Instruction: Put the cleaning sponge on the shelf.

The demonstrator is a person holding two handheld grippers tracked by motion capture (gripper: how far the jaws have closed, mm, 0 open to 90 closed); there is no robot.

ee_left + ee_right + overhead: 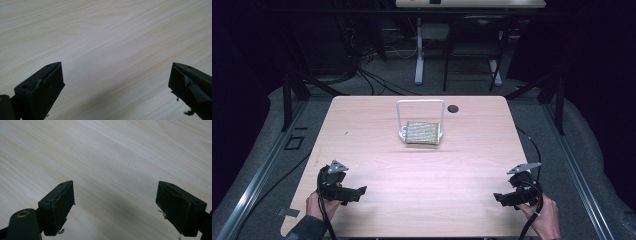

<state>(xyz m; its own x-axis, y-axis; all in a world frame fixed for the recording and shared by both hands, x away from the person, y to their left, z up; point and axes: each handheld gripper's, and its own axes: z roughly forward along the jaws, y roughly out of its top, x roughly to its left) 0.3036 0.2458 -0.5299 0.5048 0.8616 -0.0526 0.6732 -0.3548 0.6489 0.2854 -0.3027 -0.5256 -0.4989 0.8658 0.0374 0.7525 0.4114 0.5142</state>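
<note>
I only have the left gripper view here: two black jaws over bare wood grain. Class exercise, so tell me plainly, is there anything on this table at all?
Observer: Yes. A white wire rack stands near the far middle of the table, seen from the high view.
Operator: Is anything in it?
Observer: A flat patterned cloth-like pad lies at its base; I cannot tell its material.
Operator: And the other gripper?
Observer: The right gripper is at the near right edge, jaws wide apart, holding nothing.
Operator: Anything else on the tabletop?
Observer: A dark round hole just right of the rack.
</note>
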